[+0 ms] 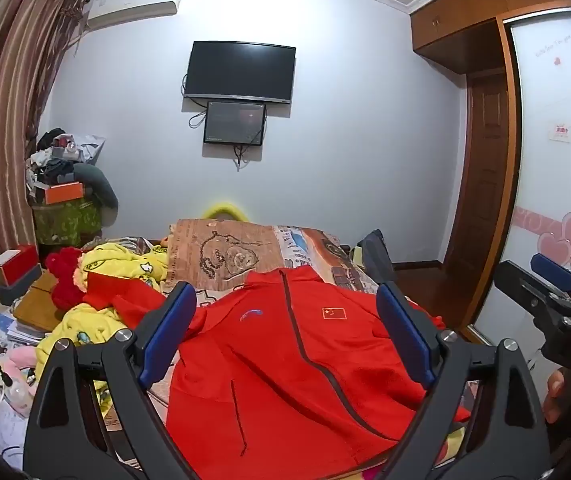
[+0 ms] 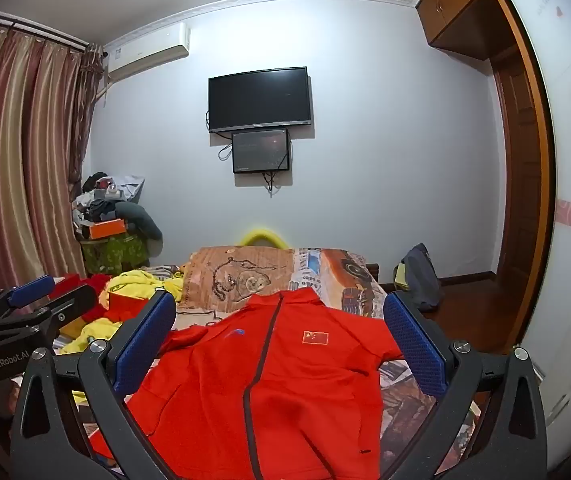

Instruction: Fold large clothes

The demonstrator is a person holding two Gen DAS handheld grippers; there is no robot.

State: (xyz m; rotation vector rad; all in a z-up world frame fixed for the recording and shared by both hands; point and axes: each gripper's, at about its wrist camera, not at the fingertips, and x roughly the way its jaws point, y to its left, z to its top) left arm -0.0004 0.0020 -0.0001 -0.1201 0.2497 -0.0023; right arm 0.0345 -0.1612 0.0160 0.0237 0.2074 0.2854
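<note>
1. Nearest the lens, the left gripper (image 1: 285, 332) hangs over the bed with its blue pads spread wide and nothing between them.
2. Same story for the right gripper (image 2: 281, 344): jaws fully parted, hovering above the cloth, grasping nothing.
3. Below both lies the red jacket (image 1: 285, 368), front side up on the patterned bedspread (image 2: 245, 272), collar at the far end, dark zip running down the middle.
4. One sleeve stretches off to the left toward the yellow clothes (image 1: 125, 264), which sit heaped on the left part of the bed.
5. On the far wall hangs a dark television (image 2: 259, 98) with a smaller screen (image 2: 261, 151) just beneath it.
6. Striped curtains (image 1: 1, 120) fill the left side, and a wooden wardrobe (image 2: 525, 120) stands on the right.
</note>
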